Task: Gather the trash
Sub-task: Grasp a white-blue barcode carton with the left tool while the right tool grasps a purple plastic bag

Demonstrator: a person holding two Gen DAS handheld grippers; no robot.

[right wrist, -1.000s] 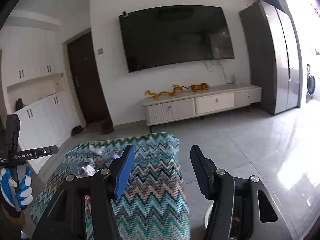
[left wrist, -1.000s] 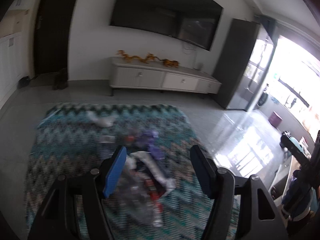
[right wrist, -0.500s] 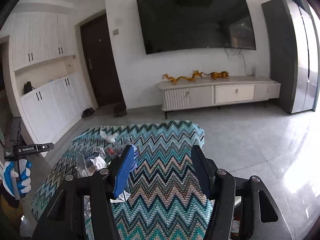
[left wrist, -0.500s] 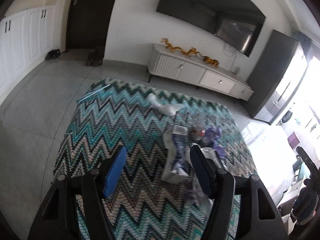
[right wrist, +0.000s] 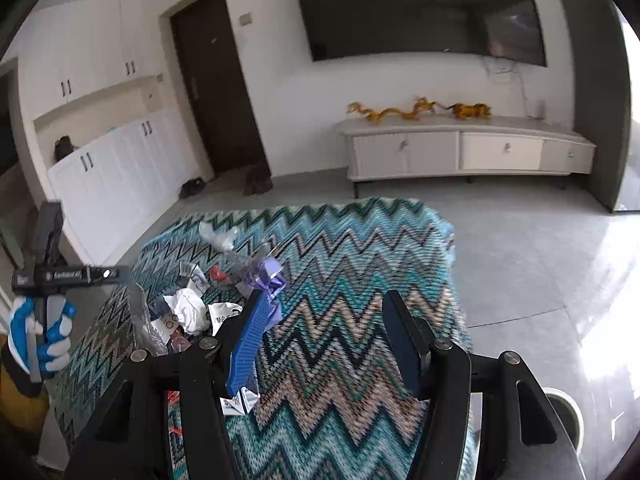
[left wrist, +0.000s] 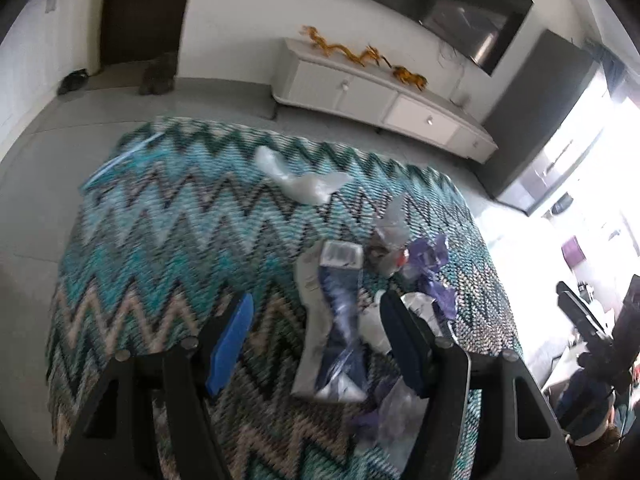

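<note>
Trash lies scattered on a teal zigzag rug [left wrist: 160,240]. The left wrist view shows a clear plastic bag [left wrist: 308,186], a blue-and-white packet [left wrist: 338,320], a purple wrapper [left wrist: 432,260] and crumpled clear plastic [left wrist: 390,232]. My left gripper [left wrist: 316,299] hangs open above the packet, touching nothing. In the right wrist view the pile sits to the left: white crumpled paper [right wrist: 188,312], the purple wrapper [right wrist: 270,276], the clear bag [right wrist: 218,236]. My right gripper [right wrist: 325,297] is open over bare rug [right wrist: 360,256], its left finger beside the purple wrapper.
A white TV cabinet [right wrist: 460,152] with golden dragon figures stands against the far wall beyond grey floor tiles. A dark door [right wrist: 216,92], shoes and white cupboards are at left. A white round bin [right wrist: 570,412] sits at my lower right. A gloved hand [right wrist: 36,332] holds the left gripper.
Both grippers have dropped and tipped downward toward the rug, so the trash looms larger and nearer. The left view swung onto the pile. Both jaws kept the same width.
</note>
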